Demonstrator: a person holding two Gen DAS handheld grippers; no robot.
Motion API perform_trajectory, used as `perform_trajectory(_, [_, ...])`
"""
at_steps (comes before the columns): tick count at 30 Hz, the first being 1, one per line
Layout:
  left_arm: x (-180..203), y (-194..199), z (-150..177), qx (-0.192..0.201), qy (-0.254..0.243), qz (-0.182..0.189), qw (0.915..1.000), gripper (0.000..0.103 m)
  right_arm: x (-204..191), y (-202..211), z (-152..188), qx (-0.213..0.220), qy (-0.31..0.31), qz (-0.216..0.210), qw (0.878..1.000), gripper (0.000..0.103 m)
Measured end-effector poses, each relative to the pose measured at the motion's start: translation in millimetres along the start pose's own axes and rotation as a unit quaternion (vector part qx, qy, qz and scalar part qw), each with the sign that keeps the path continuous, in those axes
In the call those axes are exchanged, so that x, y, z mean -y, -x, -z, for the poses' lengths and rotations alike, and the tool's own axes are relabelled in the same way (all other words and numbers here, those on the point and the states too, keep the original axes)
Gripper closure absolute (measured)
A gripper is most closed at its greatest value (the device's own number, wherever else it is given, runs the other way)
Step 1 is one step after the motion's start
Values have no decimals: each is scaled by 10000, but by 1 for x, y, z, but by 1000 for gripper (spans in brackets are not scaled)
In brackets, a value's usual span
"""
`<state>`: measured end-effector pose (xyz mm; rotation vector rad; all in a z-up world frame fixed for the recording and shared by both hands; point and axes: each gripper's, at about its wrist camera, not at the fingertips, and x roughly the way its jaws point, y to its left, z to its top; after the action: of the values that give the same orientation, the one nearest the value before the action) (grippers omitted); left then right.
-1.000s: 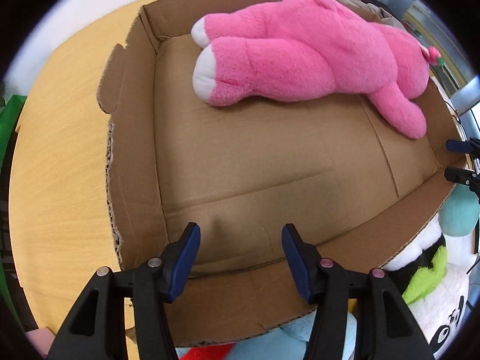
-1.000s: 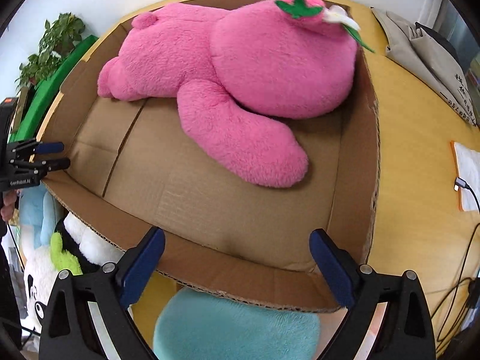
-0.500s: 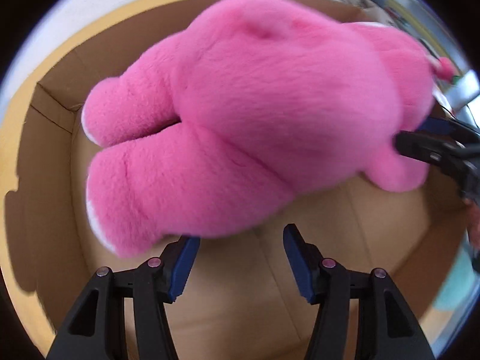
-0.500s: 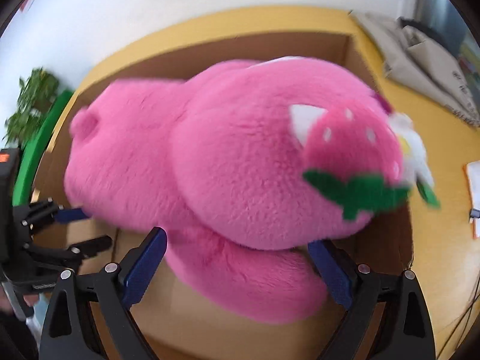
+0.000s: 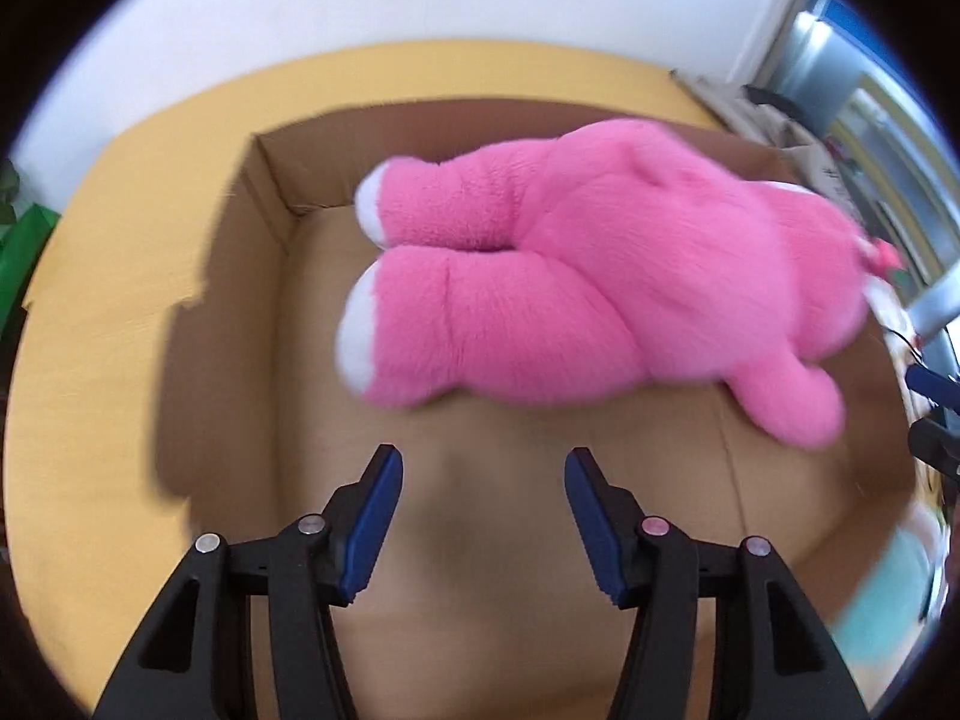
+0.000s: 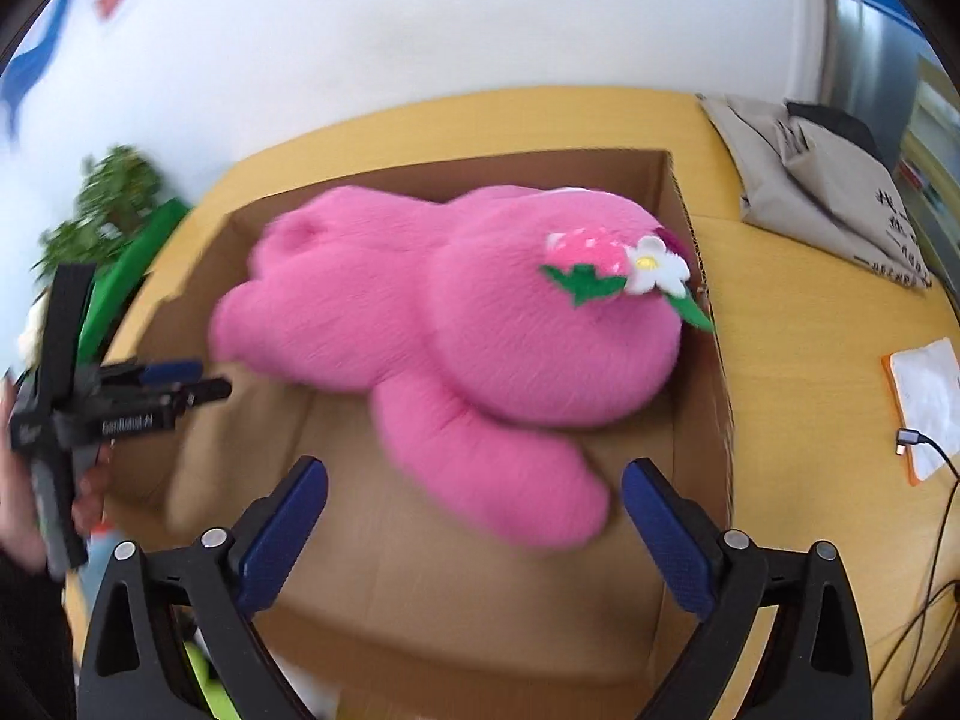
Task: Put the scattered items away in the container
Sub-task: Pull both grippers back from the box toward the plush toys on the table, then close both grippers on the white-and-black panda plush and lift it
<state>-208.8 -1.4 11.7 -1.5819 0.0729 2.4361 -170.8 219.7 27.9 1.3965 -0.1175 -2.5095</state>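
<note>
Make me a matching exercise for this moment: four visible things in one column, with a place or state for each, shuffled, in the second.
1. pink plush bear
2. strawberry decoration
3. beige bag
4. left gripper

A. on the table outside the cardboard box
B. open, holding nothing
C. lying inside the box
D. on the bear's head

Pairs: 1-C, 2-D, 3-A, 4-B

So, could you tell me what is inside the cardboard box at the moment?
Only the pink plush toy lies in the cardboard box, on its bare floor. Whatever might sit beneath the toy is covered and cannot be seen.
</note>
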Motion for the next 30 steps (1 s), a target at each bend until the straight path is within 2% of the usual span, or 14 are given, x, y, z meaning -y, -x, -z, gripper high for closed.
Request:
perform_trajectory(3, [0, 51, 37, 389, -206, -266, 9987, 47, -17, 44, 31, 323, 276, -41, 9991, 1])
perform_trajectory(4, [18, 67, 42, 527, -228, -342, 9978, 47, -23, 59, 42, 463, 332, -85, 9983, 1])
perform_trajectory(7, [32, 99, 77, 937, -97, -258, 9952, 46, -38, 97, 77, 909, 473, -177, 9946, 1])
perform_trajectory(11, [43, 140, 115, 1593, -24, -140, 9871, 33, -58, 134, 120, 1371, 683, -5, 9882, 1])
perform_trajectory(13, [49, 163, 143, 1897, -29, -353, 9812, 25, -65, 148, 137, 1548, 704, 79, 9854, 1])
perform_trajectory(16, [68, 188, 176, 2215, 2, -646, 9730, 24, -75, 167, 160, 1757, 611, -24, 9826, 0])
perform_trajectory(18, [78, 205, 196, 2378, 49, -712, 9687, 24, -82, 175, 173, 1829, 625, -116, 9811, 0])
perform_trajectory(21, [81, 223, 219, 2542, 140, -704, 9645, 24, -96, 186, 193, 1936, 687, -38, 9787, 0])
perform_trajectory(24, [86, 225, 232, 2684, 191, -797, 9598, 24, -108, 188, 207, 1918, 770, -21, 9784, 1])
perform_trajectory(30, [93, 222, 250, 2687, 227, -656, 9607, 24, -122, 185, 232, 1835, 911, -148, 9787, 1])
